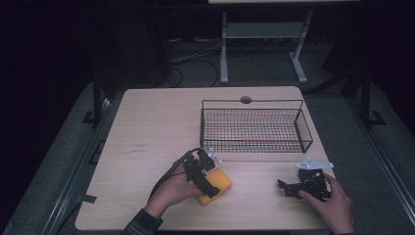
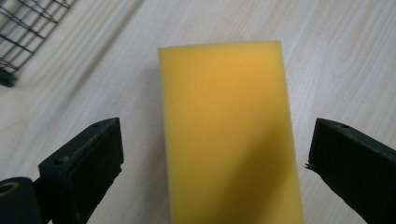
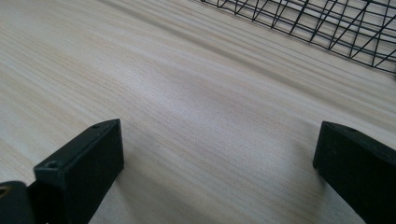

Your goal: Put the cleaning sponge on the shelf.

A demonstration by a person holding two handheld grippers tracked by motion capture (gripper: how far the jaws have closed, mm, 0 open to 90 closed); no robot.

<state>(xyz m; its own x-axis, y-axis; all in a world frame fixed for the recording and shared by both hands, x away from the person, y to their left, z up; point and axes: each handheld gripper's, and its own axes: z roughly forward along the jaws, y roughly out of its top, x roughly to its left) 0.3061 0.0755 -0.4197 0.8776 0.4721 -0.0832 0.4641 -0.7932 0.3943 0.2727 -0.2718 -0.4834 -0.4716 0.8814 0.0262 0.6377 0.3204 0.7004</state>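
Left gripper (image 1: 208, 178): I see its jaws spread, sponge (image 2: 229, 130) between them with clear gaps either side | sponge: flat on the table (image 1: 156, 127), near front edge, well short of the wire basket (image 1: 254, 128) | right gripper (image 1: 293, 188): jaws apart over bare wood.

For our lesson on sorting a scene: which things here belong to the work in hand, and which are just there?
In the job:
- yellow sponge, lying flat between the open jaws of the left gripper, untouched by them
- wire basket, probably its destination

Just there:
- right gripper, open over bare table
- white stand on the floor behind
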